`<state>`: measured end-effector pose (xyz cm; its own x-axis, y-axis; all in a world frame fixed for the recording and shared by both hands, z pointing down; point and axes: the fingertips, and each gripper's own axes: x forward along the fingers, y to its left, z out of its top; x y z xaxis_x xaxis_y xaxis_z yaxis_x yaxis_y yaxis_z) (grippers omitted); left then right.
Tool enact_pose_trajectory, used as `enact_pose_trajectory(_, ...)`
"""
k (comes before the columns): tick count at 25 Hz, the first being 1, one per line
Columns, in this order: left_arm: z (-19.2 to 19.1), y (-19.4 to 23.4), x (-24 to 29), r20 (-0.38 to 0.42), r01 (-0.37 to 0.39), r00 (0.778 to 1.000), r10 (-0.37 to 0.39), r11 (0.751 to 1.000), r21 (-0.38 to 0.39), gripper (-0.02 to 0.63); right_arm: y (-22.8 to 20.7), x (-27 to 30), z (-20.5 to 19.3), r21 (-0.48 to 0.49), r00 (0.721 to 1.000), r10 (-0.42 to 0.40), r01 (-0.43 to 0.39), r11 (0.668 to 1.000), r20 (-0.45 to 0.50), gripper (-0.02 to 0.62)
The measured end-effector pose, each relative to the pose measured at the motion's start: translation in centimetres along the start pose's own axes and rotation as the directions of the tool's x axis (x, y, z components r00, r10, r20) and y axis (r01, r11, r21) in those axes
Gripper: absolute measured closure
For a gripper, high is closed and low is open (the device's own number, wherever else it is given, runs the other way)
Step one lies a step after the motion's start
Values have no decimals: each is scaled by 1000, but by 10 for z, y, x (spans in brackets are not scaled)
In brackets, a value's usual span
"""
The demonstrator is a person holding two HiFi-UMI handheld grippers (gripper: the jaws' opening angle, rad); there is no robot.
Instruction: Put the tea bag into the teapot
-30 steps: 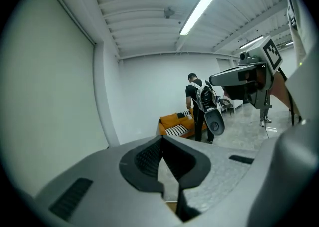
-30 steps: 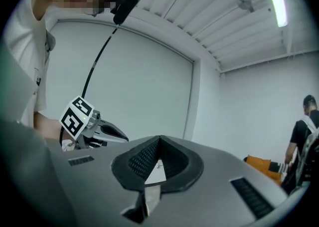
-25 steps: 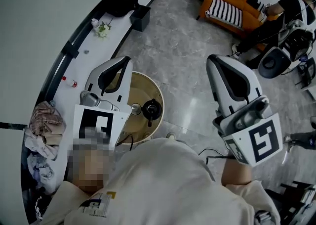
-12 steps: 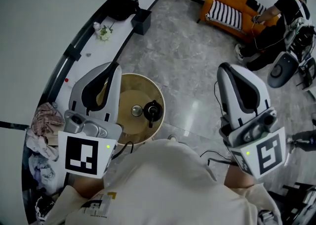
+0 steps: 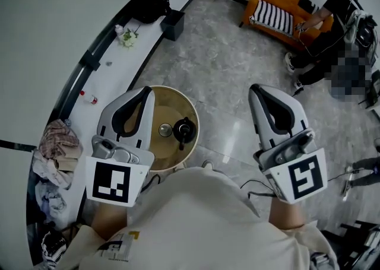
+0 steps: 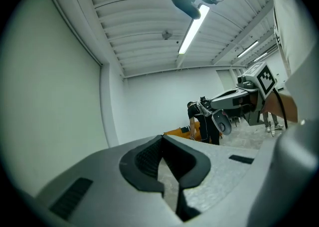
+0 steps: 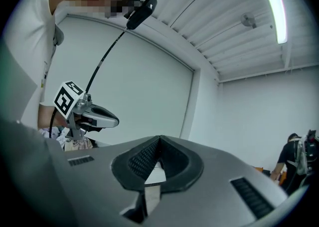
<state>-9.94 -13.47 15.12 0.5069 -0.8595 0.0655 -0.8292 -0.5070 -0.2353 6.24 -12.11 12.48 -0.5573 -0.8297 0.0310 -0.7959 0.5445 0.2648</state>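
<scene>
The left gripper [image 5: 141,95] hangs over the edge of the round desk [image 5: 173,104], its jaws closed on nothing. The right gripper [image 5: 259,91] is well apart over the floor, its jaws tip to tip with nothing clearly between them. The teapot [image 5: 183,131] stands on the desk beside a small round thing [image 5: 165,129]. No view shows the tea bag. Coming down with closed jaws risks knocking the teapot over.

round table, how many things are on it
2: a black teapot right of centre on the round tan table, and a small round silvery object just left of it. The white left gripper covers the table's left side, so more may be hidden.
</scene>
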Motion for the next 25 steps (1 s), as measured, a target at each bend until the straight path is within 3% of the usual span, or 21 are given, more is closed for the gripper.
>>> enact_pose_trajectory(8,-13,-13,-2,-42,-2,999,1,1000,-2,598,13,0,-26,68,996,67,-64,996,-52,589)
enact_pose_trajectory(25,-14,-31,-12,-52,10,999,-10,1000,-4,598,13,-14,-35,60,996,61,-57,997,-64,589)
